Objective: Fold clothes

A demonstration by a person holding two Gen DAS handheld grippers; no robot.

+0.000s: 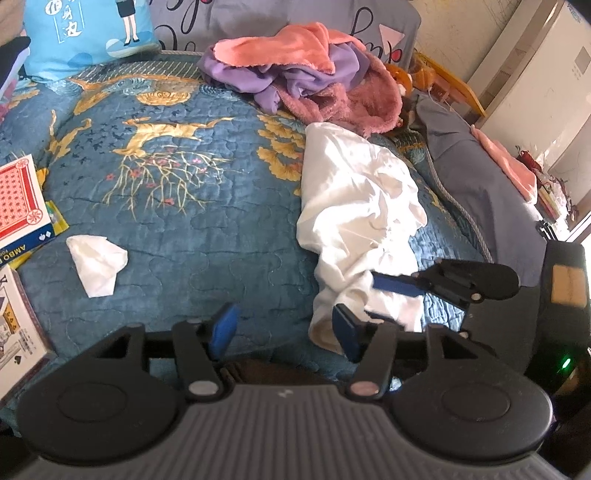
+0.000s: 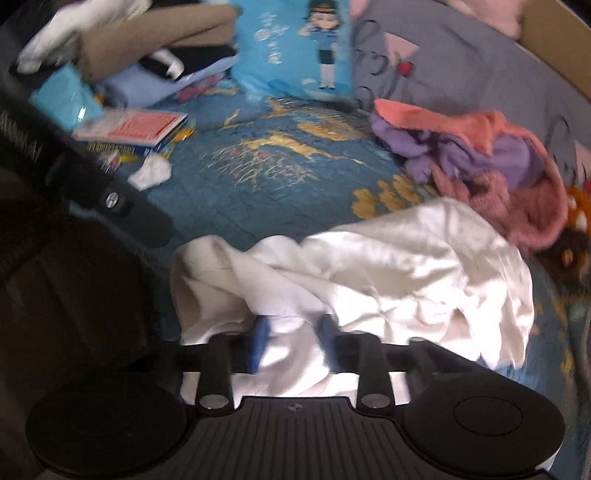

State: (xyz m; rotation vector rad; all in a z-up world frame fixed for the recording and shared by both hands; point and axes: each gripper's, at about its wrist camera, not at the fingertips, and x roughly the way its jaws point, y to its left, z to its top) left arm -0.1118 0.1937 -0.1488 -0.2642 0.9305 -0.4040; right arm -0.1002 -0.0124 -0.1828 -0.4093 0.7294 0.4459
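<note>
on the blue quilted bedspread (image 1: 207, 229), the right gripper (image 2: 293, 332) straddles the crumpled white cotton garment (image 2: 388, 273) without clearly pinching it; beside the garment, the left gripper (image 1: 284, 328) gapes wide, empty.

I'm in a home bedroom. I'm over a bed (image 1: 207, 221) with a blue quilted cover; grey pillows (image 1: 258, 18) and a blue cartoon cushion (image 1: 88, 29) sit at the far end. Crumpled clothes pile (image 1: 306, 81) far right, white garment (image 1: 362, 206) near right, folded stack (image 2: 147, 48) far left, boxes (image 1: 18, 199) left.
</note>
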